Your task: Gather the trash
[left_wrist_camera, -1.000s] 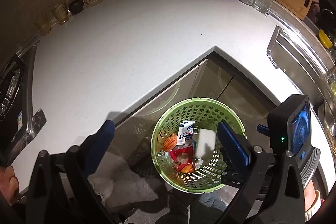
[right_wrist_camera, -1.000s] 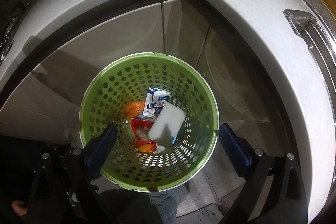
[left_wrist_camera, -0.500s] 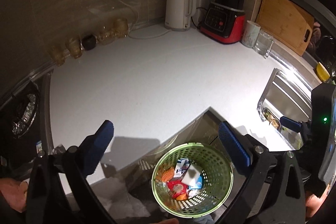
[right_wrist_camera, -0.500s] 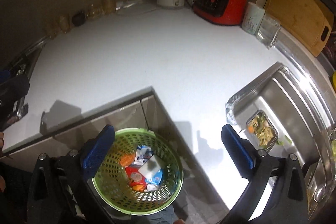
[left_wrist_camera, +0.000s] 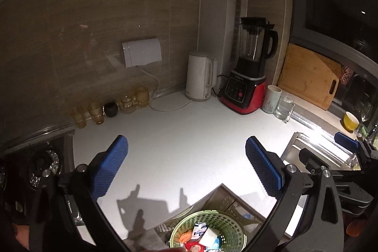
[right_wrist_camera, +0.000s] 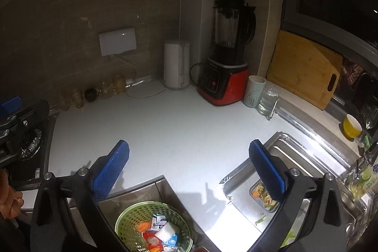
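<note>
A green perforated basket (left_wrist_camera: 232,227) stands on the floor below the corner of the white counter (left_wrist_camera: 179,157); it also shows in the right wrist view (right_wrist_camera: 132,216). It holds trash: a white block (right_wrist_camera: 165,230), a blue and white carton (right_wrist_camera: 159,223), orange and red wrappers. My left gripper (left_wrist_camera: 186,167) is open and empty, raised above the counter. My right gripper (right_wrist_camera: 189,169) is open and empty, also raised above the counter, to the right of the left one.
At the back stand a white kettle (left_wrist_camera: 199,76), a red blender (left_wrist_camera: 248,84), a mug (left_wrist_camera: 271,98), a glass jug (left_wrist_camera: 284,108), amber jars (left_wrist_camera: 94,110) and a wooden board (left_wrist_camera: 309,77). A steel sink (right_wrist_camera: 304,171) with a food tray (right_wrist_camera: 262,195) lies right. A hob (right_wrist_camera: 26,145) lies left.
Both grippers have risen and tilted up from over the basket to well above the counter. The white block dropped and now lies in the basket. Both grippers stay open.
</note>
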Demonstrator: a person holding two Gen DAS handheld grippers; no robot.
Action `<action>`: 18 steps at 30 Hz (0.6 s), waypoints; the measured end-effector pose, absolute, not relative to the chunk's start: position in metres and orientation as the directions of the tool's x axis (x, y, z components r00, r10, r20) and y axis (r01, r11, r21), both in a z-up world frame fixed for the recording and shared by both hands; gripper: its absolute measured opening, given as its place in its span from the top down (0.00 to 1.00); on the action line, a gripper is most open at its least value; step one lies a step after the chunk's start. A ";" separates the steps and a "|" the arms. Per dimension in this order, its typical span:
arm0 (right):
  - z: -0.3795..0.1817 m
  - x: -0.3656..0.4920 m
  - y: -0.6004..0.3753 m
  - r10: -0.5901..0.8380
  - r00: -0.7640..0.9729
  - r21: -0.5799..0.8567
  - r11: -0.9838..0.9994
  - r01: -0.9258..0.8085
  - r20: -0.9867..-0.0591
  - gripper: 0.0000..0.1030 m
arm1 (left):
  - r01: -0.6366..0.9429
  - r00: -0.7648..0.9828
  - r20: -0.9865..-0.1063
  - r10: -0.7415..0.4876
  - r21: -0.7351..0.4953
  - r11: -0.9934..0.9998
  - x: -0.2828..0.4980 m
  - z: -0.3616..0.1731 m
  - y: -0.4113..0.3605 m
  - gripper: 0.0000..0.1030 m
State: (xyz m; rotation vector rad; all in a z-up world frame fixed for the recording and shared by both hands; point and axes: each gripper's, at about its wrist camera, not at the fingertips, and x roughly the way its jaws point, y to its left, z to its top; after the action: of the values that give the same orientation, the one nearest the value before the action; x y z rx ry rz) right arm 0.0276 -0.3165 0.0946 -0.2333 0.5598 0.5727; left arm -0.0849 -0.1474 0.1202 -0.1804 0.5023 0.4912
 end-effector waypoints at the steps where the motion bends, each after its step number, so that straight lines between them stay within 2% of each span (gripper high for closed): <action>1: 0.101 0.024 -0.319 0.451 0.707 -0.057 0.821 -0.568 -0.545 0.02 | -0.489 0.771 -0.492 0.405 -0.049 0.871 -0.086 0.125 -0.149 0.08; 7: 0.123 0.006 -0.327 0.454 0.744 -0.070 0.831 -0.552 -0.490 0.02 | -0.474 0.793 -0.455 0.405 -0.045 0.879 -0.091 0.140 -0.155 0.08; 18: 0.123 -0.001 -0.320 0.448 0.748 -0.068 0.835 -0.545 -0.490 0.02 | -0.470 0.786 -0.475 0.397 -0.041 0.882 -0.088 0.133 -0.148 0.08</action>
State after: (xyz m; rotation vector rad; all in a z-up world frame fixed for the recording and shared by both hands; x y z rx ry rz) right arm -0.0012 -0.3199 0.1230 -0.2131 0.4787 0.5479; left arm -0.0884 -0.1482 0.1325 -0.1603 0.4750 0.4697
